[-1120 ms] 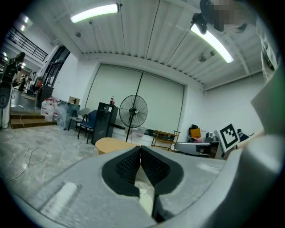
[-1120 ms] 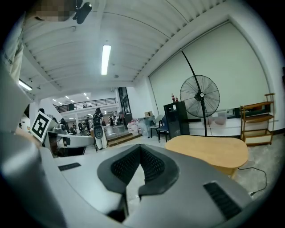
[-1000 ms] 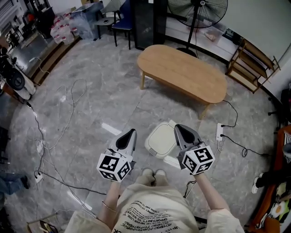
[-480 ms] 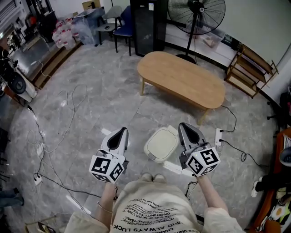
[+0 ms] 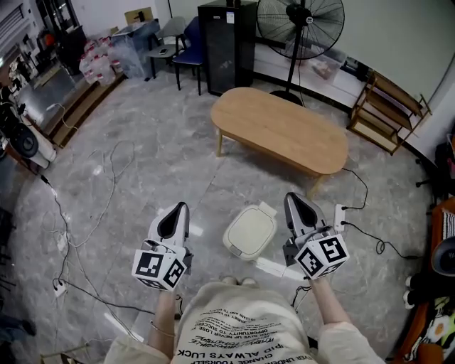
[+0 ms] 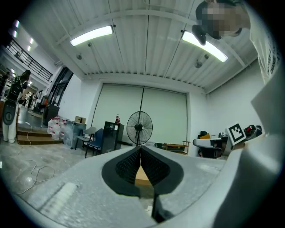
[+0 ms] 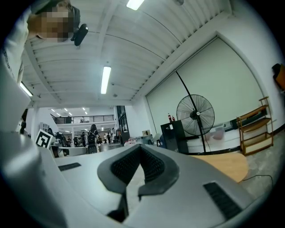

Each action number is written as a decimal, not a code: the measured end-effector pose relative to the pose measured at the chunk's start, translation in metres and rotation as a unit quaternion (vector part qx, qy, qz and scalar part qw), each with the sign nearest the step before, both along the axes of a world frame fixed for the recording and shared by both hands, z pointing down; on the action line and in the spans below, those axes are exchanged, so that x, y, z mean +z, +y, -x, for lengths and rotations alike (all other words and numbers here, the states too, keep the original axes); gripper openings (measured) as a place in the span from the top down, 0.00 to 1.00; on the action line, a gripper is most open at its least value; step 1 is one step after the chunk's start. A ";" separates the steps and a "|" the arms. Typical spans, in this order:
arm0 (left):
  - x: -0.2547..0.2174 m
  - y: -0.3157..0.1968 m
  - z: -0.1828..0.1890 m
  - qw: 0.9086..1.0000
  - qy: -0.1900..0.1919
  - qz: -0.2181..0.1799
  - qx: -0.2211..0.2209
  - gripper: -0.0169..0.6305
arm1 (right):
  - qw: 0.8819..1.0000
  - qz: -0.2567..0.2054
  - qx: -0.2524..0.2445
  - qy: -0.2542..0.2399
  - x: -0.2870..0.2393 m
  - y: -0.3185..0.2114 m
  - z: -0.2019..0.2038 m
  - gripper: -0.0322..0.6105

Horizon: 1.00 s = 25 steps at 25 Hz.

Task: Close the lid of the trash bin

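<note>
The cream trash bin (image 5: 250, 232) stands on the floor just ahead of the person's feet, with its lid lying flat down on it. My left gripper (image 5: 180, 207) hovers to the bin's left and my right gripper (image 5: 291, 197) to its right, both well above it and apart from it. Each points level and forward. In the left gripper view the left gripper (image 6: 141, 149) has its dark pads meeting at the tip with nothing between them. The right gripper (image 7: 140, 147) looks the same in its own view. Neither gripper view shows the bin.
An oval wooden table (image 5: 281, 128) stands beyond the bin. A standing fan (image 5: 300, 21) and a black cabinet (image 5: 227, 43) are at the back, and a wooden shelf (image 5: 387, 114) at the right. Cables (image 5: 106, 178) trail over the floor at the left. A power strip (image 5: 340, 217) lies right of the bin.
Both grippers have risen and drawn slightly away from the bin, the left one drifting leftward. The bin and its lid have not moved.
</note>
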<state>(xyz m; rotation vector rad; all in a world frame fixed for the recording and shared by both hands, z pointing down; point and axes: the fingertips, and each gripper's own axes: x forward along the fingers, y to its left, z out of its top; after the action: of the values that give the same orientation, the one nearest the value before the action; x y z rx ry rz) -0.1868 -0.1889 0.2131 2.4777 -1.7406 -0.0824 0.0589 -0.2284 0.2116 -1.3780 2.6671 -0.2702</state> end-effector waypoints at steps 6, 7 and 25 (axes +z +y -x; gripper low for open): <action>-0.003 -0.004 0.000 1.000 -0.007 -0.005 -0.002 0.94 | 1.000 -0.004 0.013 -0.002 -0.003 -0.003 -0.010 0.94; -0.003 -0.004 -0.001 1.000 -0.008 -0.005 -0.002 0.94 | 1.000 -0.005 0.014 -0.002 -0.003 -0.003 -0.010 0.94; 0.002 -0.004 0.002 1.000 -0.024 0.003 -0.013 0.94 | 1.000 -0.017 0.020 0.009 -0.004 -0.004 -0.013 0.94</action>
<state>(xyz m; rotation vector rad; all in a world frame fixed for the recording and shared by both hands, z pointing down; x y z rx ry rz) -0.1888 -0.1934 0.2146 2.4733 -1.7885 -0.0187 0.0722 -0.2320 0.2074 -1.4295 2.6422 -0.2089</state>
